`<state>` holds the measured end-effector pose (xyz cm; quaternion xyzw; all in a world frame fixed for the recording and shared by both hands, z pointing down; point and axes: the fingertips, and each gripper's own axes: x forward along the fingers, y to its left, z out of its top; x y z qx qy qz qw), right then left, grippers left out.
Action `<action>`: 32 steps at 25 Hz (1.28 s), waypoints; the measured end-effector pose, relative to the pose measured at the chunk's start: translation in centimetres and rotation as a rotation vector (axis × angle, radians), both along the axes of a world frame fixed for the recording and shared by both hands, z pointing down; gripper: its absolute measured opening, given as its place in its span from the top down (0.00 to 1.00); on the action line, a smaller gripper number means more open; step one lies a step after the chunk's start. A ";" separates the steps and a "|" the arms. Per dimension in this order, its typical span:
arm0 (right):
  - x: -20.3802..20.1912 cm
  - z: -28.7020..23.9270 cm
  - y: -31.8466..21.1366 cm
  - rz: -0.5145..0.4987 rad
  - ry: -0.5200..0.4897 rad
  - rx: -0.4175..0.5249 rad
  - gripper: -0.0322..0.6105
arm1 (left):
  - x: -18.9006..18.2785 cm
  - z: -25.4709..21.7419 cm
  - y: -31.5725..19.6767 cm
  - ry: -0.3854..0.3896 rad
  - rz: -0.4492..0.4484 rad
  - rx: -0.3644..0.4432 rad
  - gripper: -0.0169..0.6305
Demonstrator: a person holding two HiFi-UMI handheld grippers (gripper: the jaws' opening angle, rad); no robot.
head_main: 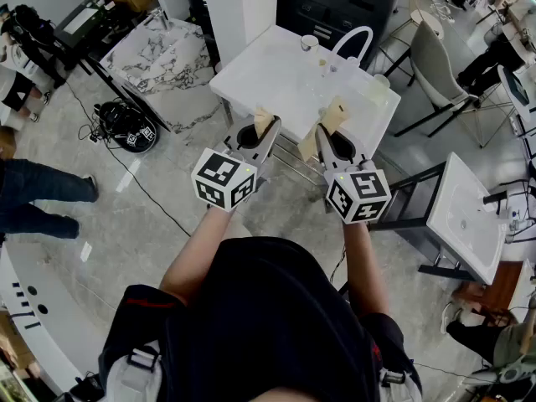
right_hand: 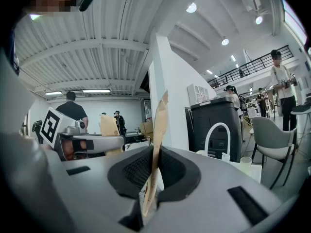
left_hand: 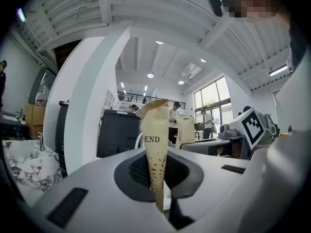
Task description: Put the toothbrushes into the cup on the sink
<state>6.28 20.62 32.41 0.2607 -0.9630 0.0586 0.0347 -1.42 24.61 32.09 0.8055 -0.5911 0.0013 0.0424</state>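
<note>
While left gripper (head_main: 269, 125) and right gripper (head_main: 323, 133) jaws each pinch upright card (left_hand: 156, 144), sink (head_main: 276, 78) lies dead ahead, cup (head_main: 310, 42) at far edge; right likely nearer.

My left gripper (left_hand: 154, 107) has its tan fingers (left_hand: 156, 149) pressed flat together, pointing level toward a black cabinet (left_hand: 116, 132), with the right gripper (left_hand: 187, 130) alongside at right.

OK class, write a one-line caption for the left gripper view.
Left claw shut on an upright tan card printed END.
</note>
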 end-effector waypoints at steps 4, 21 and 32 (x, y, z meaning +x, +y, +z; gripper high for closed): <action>0.8 0.2 -0.5 0.009 -0.016 -0.022 0.88 | 0.7 0.0 -0.4 -0.003 0.001 -0.004 0.95; 5.6 2.1 -2.3 0.077 0.027 -0.032 0.88 | 5.2 1.8 -3.0 0.033 0.082 -0.034 0.95; 8.2 3.0 -5.5 0.137 0.018 -0.065 0.88 | 7.7 2.1 -6.3 0.036 0.134 -0.038 0.95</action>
